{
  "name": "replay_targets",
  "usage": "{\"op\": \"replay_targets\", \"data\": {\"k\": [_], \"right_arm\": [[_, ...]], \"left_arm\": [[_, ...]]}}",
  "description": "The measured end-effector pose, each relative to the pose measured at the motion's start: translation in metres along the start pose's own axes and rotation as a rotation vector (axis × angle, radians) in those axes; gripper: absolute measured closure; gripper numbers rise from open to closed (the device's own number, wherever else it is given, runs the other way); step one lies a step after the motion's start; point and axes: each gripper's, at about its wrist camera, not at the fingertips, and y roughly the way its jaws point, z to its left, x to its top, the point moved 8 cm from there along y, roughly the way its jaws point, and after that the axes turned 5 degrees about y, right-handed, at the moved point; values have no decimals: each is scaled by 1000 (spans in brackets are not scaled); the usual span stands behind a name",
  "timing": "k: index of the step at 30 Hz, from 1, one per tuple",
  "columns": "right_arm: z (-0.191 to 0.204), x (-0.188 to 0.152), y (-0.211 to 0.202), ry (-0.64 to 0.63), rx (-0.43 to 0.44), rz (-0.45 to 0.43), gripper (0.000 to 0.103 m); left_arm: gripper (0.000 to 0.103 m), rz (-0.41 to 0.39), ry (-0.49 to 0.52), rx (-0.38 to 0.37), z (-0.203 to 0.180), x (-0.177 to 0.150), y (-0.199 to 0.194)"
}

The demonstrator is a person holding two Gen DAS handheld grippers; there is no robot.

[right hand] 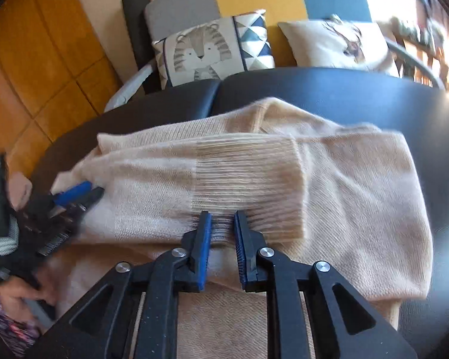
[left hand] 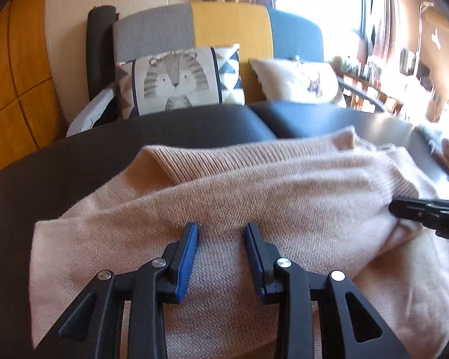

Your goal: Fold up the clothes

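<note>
A pale pink knit sweater lies partly folded on a dark table; it also shows in the right wrist view, with a ribbed sleeve cuff laid across it. My left gripper is open, its blue pads resting over the sweater's near fold. My right gripper is open just in front of the ribbed cuff, with a fold of knit between its fingers. The right gripper's tip shows at the sweater's right side in the left view. The left gripper shows at the sweater's left edge.
Behind the table stands a grey, yellow and blue sofa with a tiger cushion and a white cushion. Dark seat backs border the table's far edge. Orange floor lies to the left.
</note>
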Motion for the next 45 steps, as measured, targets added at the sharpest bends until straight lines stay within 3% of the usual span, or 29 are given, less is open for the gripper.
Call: {"op": "replay_targets", "data": {"k": [2,5,8,11,16,18,21,24,27,30,35,38,40,45], "right_arm": [[4,10,-7,12,-27,-29,83],[41,25,-4,-91,42,-68,83],[76,33,24,-158,106,-28,83],[89,34,60,-220,73,43,83],[66,53,66,-112,18,-13,90],[59,53,48,-56,35,-37,85],[61,43,20,-72,93,-61,85],[50,24,11,-118,23,-21,85],[24,7,3,-88,-24,-7,85],[9,4,0,-16,14,-17,85],[5,4,-1,-5,11,-35,84],[7,1,-18,13,56,-44,79],[12,-10,-30,-8,72,-35,70],[15,-45,-51,-65,51,15,69]], "left_arm": [[69,5,-7,-12,0,-2,4],[69,0,-7,-8,0,-3,4],[69,-3,14,17,-5,-3,3],[69,-8,15,21,-6,-7,4],[68,-12,18,22,-6,-10,2],[68,-14,11,16,-4,-10,2],[68,-13,7,12,-4,-9,3],[68,-13,3,7,-4,-8,4],[68,-12,-4,-3,-2,-7,4],[68,-10,-8,-10,-2,-6,4],[68,0,-61,-66,11,-6,-9],[69,-5,-54,-35,27,-19,-31],[69,-7,-57,-28,37,-32,-46],[69,-10,-69,-42,50,-65,-72]]}}
